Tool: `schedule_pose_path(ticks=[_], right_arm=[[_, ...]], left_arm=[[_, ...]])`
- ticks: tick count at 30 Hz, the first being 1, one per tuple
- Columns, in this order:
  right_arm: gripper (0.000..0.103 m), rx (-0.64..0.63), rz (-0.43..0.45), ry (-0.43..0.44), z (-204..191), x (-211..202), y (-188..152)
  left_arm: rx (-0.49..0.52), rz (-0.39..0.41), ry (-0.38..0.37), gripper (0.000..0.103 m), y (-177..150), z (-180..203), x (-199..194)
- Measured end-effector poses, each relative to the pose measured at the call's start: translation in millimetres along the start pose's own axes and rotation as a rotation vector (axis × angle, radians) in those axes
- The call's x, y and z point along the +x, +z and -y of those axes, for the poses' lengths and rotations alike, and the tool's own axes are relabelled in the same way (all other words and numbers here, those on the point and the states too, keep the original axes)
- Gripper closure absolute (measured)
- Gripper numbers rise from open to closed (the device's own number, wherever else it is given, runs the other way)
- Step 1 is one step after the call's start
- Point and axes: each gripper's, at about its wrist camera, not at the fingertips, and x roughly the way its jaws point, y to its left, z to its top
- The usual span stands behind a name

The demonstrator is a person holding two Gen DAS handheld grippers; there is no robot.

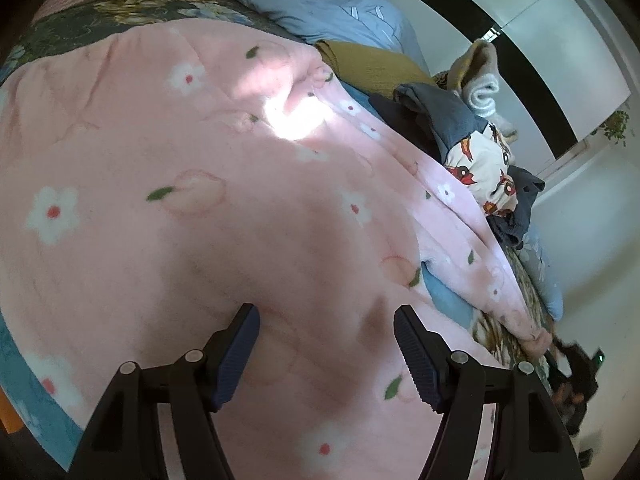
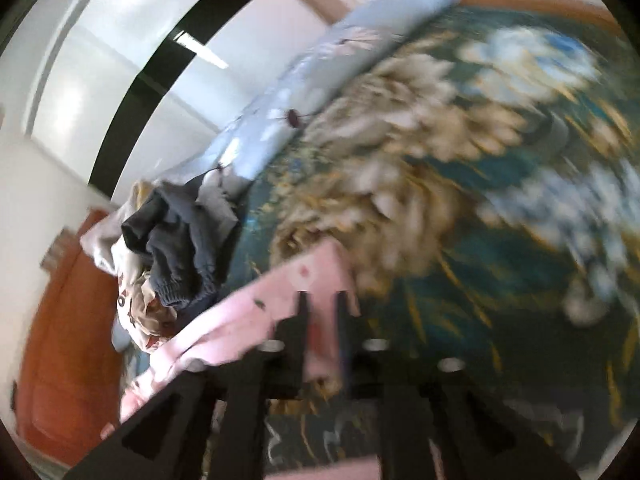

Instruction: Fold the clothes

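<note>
A pink fleece garment (image 1: pixel 208 184) printed with white flowers and peaches lies spread over the bed and fills the left wrist view. My left gripper (image 1: pixel 326 316) is open just above it, holding nothing. In the blurred right wrist view my right gripper (image 2: pixel 322 298) is shut on a corner of the same pink garment (image 2: pixel 256 320), which drapes to the left of the fingers above the dark floral bedspread (image 2: pixel 500 208).
A pile of clothes, dark grey (image 1: pixel 444 116) and white with a red print (image 1: pixel 480 164), sits at the bed's right edge; it also shows in the right wrist view (image 2: pixel 176 248). A light blue quilt (image 1: pixel 340 4) and a mustard cloth (image 1: pixel 372 64) lie behind. White wall beyond.
</note>
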Motion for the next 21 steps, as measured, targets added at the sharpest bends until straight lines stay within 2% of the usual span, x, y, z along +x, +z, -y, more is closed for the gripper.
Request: schedule_pose_path(ticks=[1, 5, 8, 11, 14, 19, 21], right_arm=[[0.057, -0.002, -0.023, -0.002, 2, 10, 6], [0.057, -0.002, -0.114, -0.01, 9, 48, 26], [0.057, 0.06, -0.149, -0.009, 24, 65, 32], [0.057, 0.151, -0.088, 0.057, 40, 58, 34], [0.057, 0.225, -0.048, 0.067, 55, 52, 34], [0.057, 0.065, -0.167, 0.088, 29, 66, 25], [0.057, 0.006, -0.191, 0.053, 18, 73, 22]], left_arm=[[0.001, 0.001, 0.001, 0.03, 0, 0, 0], [0.002, 0.004, 0.006, 0.03, 0, -1, -4], [-0.006, 0.007, 0.01, 0.03, 1, -3, -4], [-0.011, 0.003, 0.016, 0.03, 2, -4, -3], [0.006, -0.006, 0.021, 0.03, 2, 0, 1], [0.027, -0.019, 0.024, 0.03, 2, 8, 7], [0.034, -0.023, 0.024, 0.03, 2, 10, 7]])
